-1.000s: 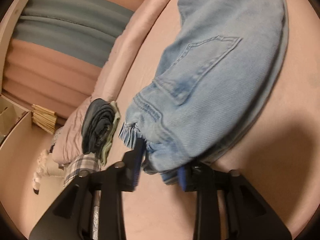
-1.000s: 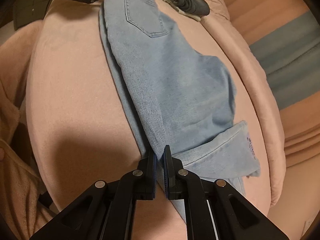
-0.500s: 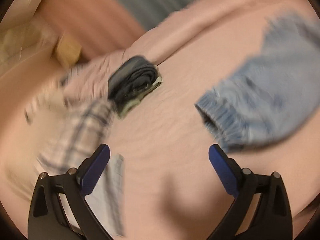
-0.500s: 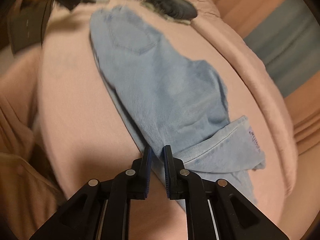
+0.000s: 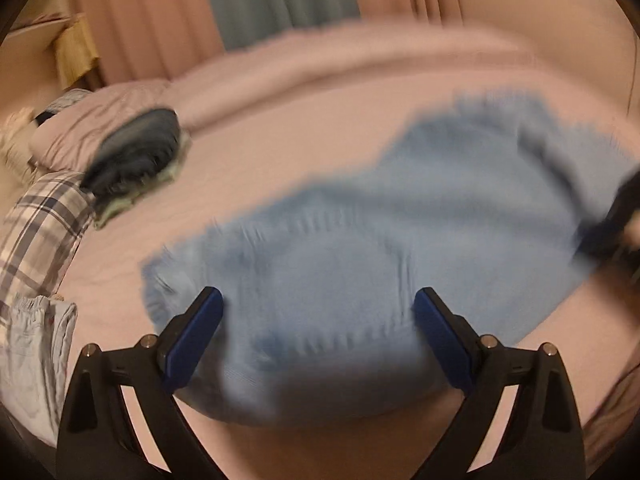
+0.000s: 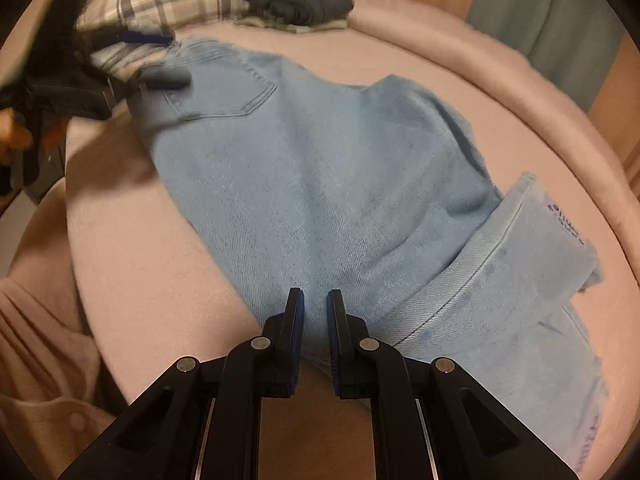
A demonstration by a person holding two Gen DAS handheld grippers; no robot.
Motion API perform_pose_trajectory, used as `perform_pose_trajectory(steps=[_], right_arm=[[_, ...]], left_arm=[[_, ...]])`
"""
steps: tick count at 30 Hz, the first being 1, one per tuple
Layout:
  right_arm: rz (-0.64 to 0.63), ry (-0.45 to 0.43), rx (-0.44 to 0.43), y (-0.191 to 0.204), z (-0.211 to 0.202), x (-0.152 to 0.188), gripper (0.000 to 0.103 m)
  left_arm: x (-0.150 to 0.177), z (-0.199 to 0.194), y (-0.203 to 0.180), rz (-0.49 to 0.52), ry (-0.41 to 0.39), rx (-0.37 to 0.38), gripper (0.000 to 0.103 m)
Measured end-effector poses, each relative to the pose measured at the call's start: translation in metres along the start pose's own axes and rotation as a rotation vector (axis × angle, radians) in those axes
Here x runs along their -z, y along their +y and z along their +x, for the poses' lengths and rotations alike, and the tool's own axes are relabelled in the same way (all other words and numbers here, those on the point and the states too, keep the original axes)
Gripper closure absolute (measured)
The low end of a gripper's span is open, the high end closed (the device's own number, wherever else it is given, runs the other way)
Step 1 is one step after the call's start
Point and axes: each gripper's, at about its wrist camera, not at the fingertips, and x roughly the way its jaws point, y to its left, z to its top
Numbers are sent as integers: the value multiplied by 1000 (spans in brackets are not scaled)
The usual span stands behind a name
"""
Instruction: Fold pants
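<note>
Light blue jeans (image 6: 320,168) lie folded lengthwise on a pink bed, back pocket up at the waist end, a cuffed hem turned back at the near right. My right gripper (image 6: 315,300) is shut on the jeans' near edge around mid-leg. My left gripper (image 5: 318,312) is open, its blue pads wide apart over the waist end of the jeans (image 5: 360,264), which look blurred there. It also shows in the right wrist view (image 6: 160,60), open at the waistband. The right gripper (image 5: 616,220) appears as a dark blur at the far right of the left wrist view.
A folded dark garment (image 5: 136,156) on a pale green one lies at the bed's far side. A plaid cloth (image 5: 36,232) and a pale garment (image 5: 32,352) lie at the left. Pink and teal curtains (image 5: 272,0) hang behind. A pink blanket edge (image 6: 520,72) borders the bed.
My left gripper let go of the waistband, opened wide, swung away and has come back over the waist end. My right gripper has stayed shut on the jeans' edge.
</note>
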Motion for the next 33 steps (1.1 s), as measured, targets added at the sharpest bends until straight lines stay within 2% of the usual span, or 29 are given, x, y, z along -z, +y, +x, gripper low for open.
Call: perform_pose_trajectory(steps=[1,2,4,6,8,9,10,11,13,14,19,23,24,25,26,27,28,30,31,33], right_arm=[[16,-5,-12,-2,-2,1,94],[53,-3,-46,-8,-5,1,93],[136,8,-119,-23,-11,-1,92],[208,-40,-161,-41,-23,-3,92],[314,-108,-172,-71,-37,-8,85],[367,-135,-164,-85,-41,-11,71],[416,-157,-144,-99,-42,-13,52],[478,-171,-87,-117,-42,-17,45],[553,-153,4,-142,-32,-26,43],[599,-129,35,-159,-21,-35,43],[730,-4,80,-204,43,-77,43],[725,152,164,-216,91,-94,43],[711,198,198,-216,104,-96,48],[688,209,229,-212,109,-98,52],[637,203,264,-206,110,-102,59],[630,194,266,-204,108,-102,80],[636,182,252,-203,106,-101,91],[690,125,230,-209,89,-91,93],[730,86,214,-212,78,-85,93],[832,-43,152,-219,43,-68,93]], left_arm=[[7,10,-1,1,22,19,5],[9,9,6,-32,4,38,4],[3,9,20,-112,36,99,4],[-3,6,25,-156,40,113,6],[-9,2,21,-185,24,131,6],[-13,0,16,-202,16,153,6],[-16,-1,13,-214,10,162,6],[-22,-2,7,-220,-2,174,6],[-30,-2,-9,-242,-5,254,6],[-37,0,-16,-261,-4,295,6],[-65,5,-58,-290,-14,463,7],[-84,9,-98,-221,-9,535,8],[-87,10,-105,-205,-4,540,9],[-90,11,-115,-184,8,554,10],[-92,12,-121,-171,13,567,11],[-94,12,-127,-160,16,574,11],[-95,12,-135,-147,20,581,11],[-97,11,-144,-124,21,597,15],[-98,10,-149,-110,21,607,21],[-99,5,-161,-69,17,612,23]])
